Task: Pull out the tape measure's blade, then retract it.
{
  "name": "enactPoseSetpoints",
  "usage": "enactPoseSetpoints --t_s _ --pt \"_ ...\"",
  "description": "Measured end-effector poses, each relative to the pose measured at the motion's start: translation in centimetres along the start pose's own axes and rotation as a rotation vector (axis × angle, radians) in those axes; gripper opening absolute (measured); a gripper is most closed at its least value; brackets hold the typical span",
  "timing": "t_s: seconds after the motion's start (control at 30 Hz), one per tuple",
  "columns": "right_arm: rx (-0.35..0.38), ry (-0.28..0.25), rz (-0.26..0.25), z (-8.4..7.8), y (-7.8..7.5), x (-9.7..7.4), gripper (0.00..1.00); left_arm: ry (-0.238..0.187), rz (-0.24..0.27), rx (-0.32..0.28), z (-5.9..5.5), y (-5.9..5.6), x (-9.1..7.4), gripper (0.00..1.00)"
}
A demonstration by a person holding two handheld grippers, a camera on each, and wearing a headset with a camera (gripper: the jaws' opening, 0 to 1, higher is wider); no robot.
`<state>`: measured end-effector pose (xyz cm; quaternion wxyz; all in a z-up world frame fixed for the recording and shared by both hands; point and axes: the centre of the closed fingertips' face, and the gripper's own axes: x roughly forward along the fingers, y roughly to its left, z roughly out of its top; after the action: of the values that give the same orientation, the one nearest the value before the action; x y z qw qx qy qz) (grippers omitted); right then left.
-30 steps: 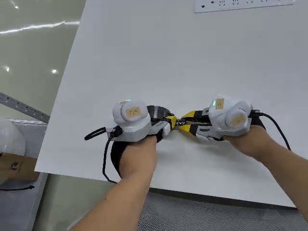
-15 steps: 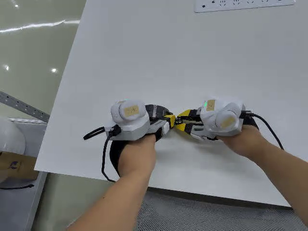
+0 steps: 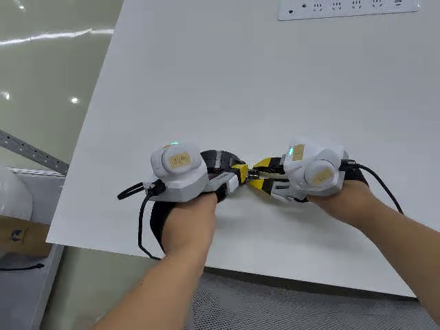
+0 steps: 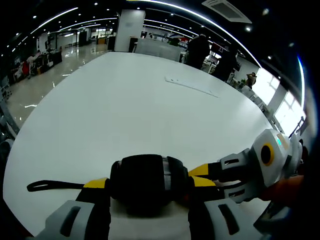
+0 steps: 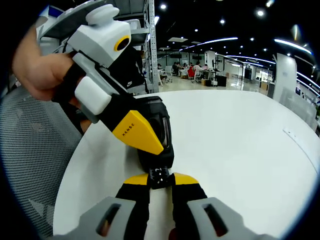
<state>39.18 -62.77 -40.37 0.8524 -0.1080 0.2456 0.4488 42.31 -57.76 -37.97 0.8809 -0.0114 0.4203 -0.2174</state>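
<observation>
Looking down at a white table [image 3: 275, 89] w/ the tape [image 3: 218, 159] near the front edge, right between both grippers. Can't tell if it's resting on the top or lifted a bit.

Clamped across its black body by the L gripper [image 3: 236, 176]. From the left gripper view: yellow pads pressed on either side of the case, jaws spread about as wide as the case and holding it. Black strap [image 4: 50, 186] trailing off the case to the left there.

Facing it nose to nose, the R gripper [image 3: 260, 180]. From the right gripper view: jaws nearly together, yellow tips pinched on the hook [image 5: 159, 175] at the blade's end. Hook sitting just at the case mouth, w/ only a tiny bit of metal between case and tips in the head view.

Gripped from behind by the L hand [image 3: 189, 220] and R hand [image 3: 350, 199], forearms coming in from the bottom. Cables hanging off the back of both grippers.

Also a white power strip [image 3: 347, 7] way at the far edge of the table, well apart from everything else.
</observation>
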Motion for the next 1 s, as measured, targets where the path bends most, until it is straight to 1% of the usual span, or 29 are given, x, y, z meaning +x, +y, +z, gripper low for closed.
enactPoseSetpoints --t_s 0.23,0.37,0.47,0.57,0.67,0.73,0.77,0.93,1.0 --pt "0.006 0.003 0.011 0.0 0.3 -0.1 0.20 0.004 -0.028 0.004 0.0 -0.1 -0.1 0.61" --pt "0.019 0.006 0.005 0.0 0.3 -0.3 0.21 0.007 -0.050 0.039 -0.1 -0.2 -0.3 0.60" --pt "0.028 0.008 0.003 0.1 0.3 -0.3 0.22 0.010 -0.063 0.043 -0.3 -0.1 -0.4 0.59" --pt "0.035 0.013 -0.003 0.0 0.1 -0.5 0.22 0.012 -0.067 0.077 -0.4 -0.1 -0.5 0.59" --pt "0.043 0.016 -0.007 0.1 0.1 -0.9 0.23 0.002 -0.082 0.078 -0.1 0.1 -0.8 0.60" --pt "0.048 0.017 -0.011 0.1 0.0 -1.2 0.24 -0.004 -0.097 0.082 0.0 0.0 -0.9 0.61" --pt "0.056 0.015 -0.014 0.2 0.0 -1.3 0.24 -0.016 -0.107 0.086 0.3 -0.2 -1.1 0.61" --pt "0.078 0.008 -0.029 0.5 -0.3 -1.9 0.26 -0.020 -0.127 0.099 0.6 -0.3 -1.4 0.63" --pt "0.084 0.011 -0.036 0.5 -0.3 -2.2 0.26 -0.021 -0.138 0.113 0.6 -0.4 -1.4 0.63"
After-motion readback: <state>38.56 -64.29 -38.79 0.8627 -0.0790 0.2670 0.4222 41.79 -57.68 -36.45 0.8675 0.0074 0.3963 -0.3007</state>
